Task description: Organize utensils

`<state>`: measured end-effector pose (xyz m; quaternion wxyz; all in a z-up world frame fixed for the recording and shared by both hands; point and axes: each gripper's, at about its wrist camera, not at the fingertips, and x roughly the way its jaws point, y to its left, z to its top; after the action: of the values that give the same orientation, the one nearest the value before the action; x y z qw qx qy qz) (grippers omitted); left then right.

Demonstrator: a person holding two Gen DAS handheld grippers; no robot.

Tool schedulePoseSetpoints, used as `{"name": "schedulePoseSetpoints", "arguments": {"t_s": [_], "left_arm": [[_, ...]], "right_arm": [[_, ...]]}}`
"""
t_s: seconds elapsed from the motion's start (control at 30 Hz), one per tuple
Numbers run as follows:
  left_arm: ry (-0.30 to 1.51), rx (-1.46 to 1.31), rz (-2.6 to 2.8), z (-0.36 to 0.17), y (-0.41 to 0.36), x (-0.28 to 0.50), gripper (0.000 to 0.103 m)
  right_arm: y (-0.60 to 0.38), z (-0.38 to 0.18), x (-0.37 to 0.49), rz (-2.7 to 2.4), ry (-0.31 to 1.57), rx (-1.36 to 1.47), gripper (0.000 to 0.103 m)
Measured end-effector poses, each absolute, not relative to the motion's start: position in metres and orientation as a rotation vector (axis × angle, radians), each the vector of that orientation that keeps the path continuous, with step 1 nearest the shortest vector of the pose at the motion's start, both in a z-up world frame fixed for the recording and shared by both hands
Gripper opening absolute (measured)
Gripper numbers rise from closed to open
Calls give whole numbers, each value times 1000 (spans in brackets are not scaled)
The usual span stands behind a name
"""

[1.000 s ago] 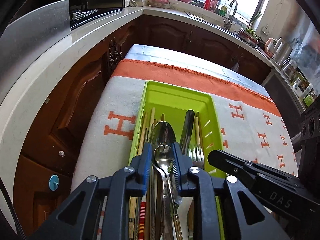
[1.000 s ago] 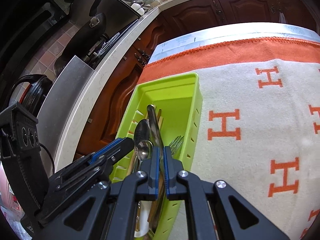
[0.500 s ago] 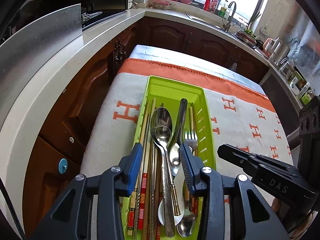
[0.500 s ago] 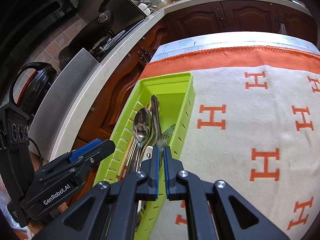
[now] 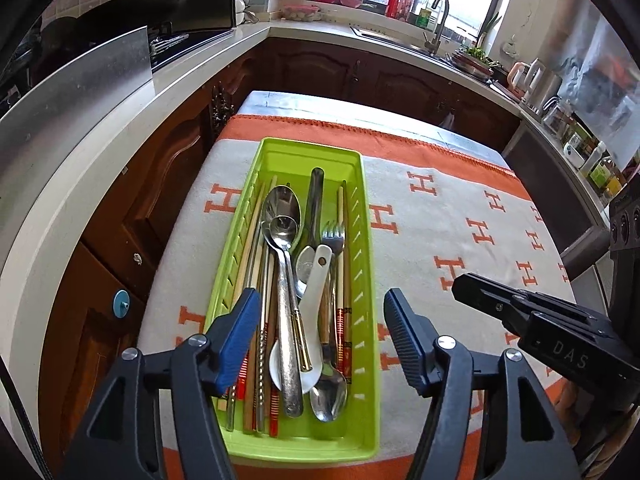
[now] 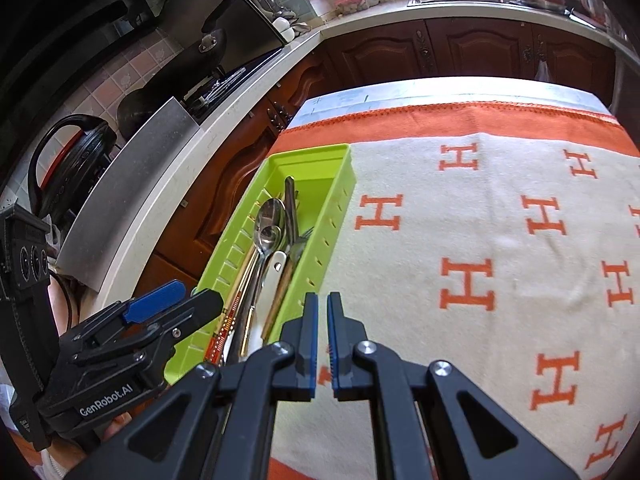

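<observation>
A lime green utensil tray (image 5: 362, 264) lies on the orange-and-white cloth. It holds metal spoons (image 5: 282, 232), a fork (image 5: 334, 236), a white ceramic spoon (image 5: 308, 320) and several chopsticks (image 5: 252, 264). My left gripper (image 5: 320, 316) is open and empty above the tray's near end. My right gripper (image 6: 322, 312) is shut and empty over the cloth just right of the tray (image 6: 332, 216). The left gripper also shows in the right wrist view (image 6: 172, 304).
The cloth (image 5: 460, 232) with orange H marks covers the table right of the tray. Dark wood cabinets and a white countertop (image 5: 80, 168) run along the left and far side. A sink with a tap (image 5: 436, 20) stands at the back.
My left gripper has let go of the metal spoon, opened wide and drawn back and up from the tray. My right gripper has drawn back to the right, still shut.
</observation>
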<state>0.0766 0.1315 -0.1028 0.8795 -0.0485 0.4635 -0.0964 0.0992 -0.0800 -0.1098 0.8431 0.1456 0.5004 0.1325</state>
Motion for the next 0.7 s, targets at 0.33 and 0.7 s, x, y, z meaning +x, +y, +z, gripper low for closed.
{"name": "schedulePoseSetpoints", "arguments": {"t_s": [0.33,0.7], "left_arm": [[960,-93,-244,-90,101,47,80],[940,-60,-281,-61,63,27,99]], "right_arm": [[-110,-86,58,215,1015,186,5],[-143,-52,22,191,1004,155,11]]}}
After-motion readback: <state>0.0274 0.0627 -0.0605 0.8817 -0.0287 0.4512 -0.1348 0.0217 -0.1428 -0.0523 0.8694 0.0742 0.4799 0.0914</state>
